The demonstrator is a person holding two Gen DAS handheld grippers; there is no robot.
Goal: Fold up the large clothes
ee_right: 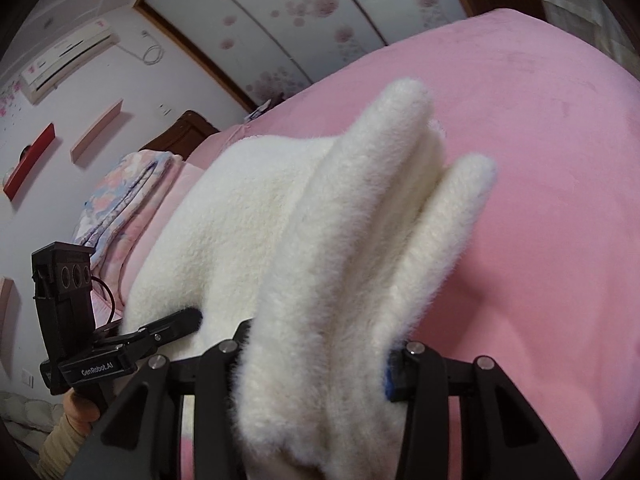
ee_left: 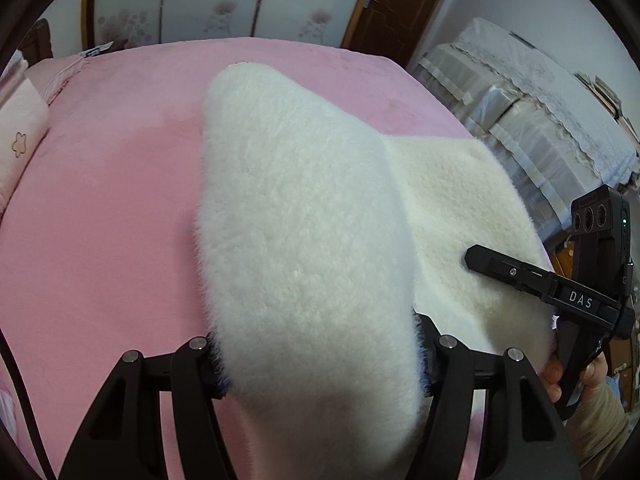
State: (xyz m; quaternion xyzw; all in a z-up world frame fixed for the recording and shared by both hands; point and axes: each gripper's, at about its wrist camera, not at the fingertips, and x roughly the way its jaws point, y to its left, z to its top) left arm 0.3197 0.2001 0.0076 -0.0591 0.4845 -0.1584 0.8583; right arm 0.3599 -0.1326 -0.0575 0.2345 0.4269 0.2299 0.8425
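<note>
My left gripper (ee_left: 320, 360) is clamped on a thick fold of the white fleece garment (ee_left: 304, 216), which lies across the pink bed (ee_left: 100, 200). My right gripper (ee_right: 320, 364) pinches another bunched fold of the same garment beside it. Folded floral bedding (ee_right: 120, 196) rests near the headboard.
</note>
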